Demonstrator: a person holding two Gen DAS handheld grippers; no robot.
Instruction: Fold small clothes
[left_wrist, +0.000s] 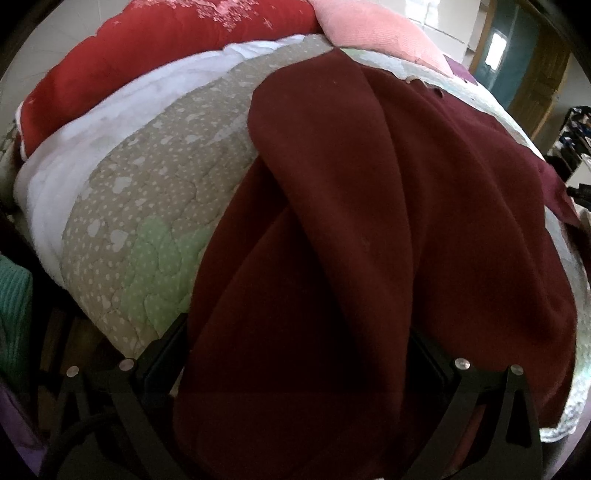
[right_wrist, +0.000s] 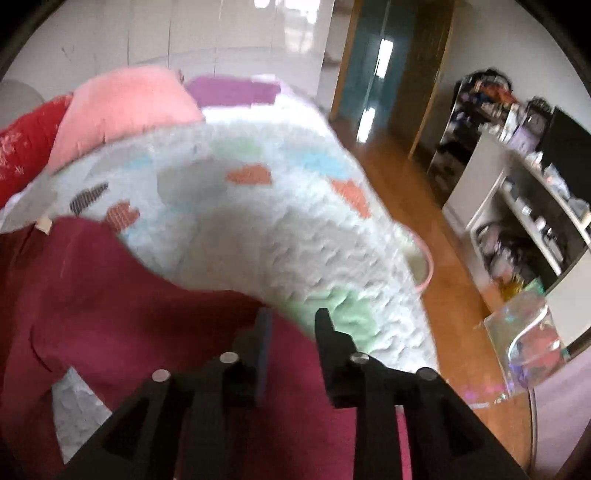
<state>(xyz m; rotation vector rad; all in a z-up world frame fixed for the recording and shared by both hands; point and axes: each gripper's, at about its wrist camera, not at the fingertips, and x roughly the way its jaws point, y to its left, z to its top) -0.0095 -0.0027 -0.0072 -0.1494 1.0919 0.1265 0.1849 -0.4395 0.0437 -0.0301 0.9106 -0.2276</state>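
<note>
On quilted patchwork bedspread (left_wrist: 147, 206): dark maroon fleece garment (left_wrist: 369, 221) drapes over left gripper (left_wrist: 299, 354), jaws spread wide; right gripper (right_wrist: 293, 332) slightly parted, holding nothing.

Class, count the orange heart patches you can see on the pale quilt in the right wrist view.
3: one near the quilt's centre top, one toward its right edge, one beside the maroon garment. More may be hidden under the garment.

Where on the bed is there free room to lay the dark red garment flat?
Free quilt lies left of the garment, up to the white blanket. More lies right of the garment, toward the bed's edge. The head end is crowded: red pillow, pink pillow.
</note>
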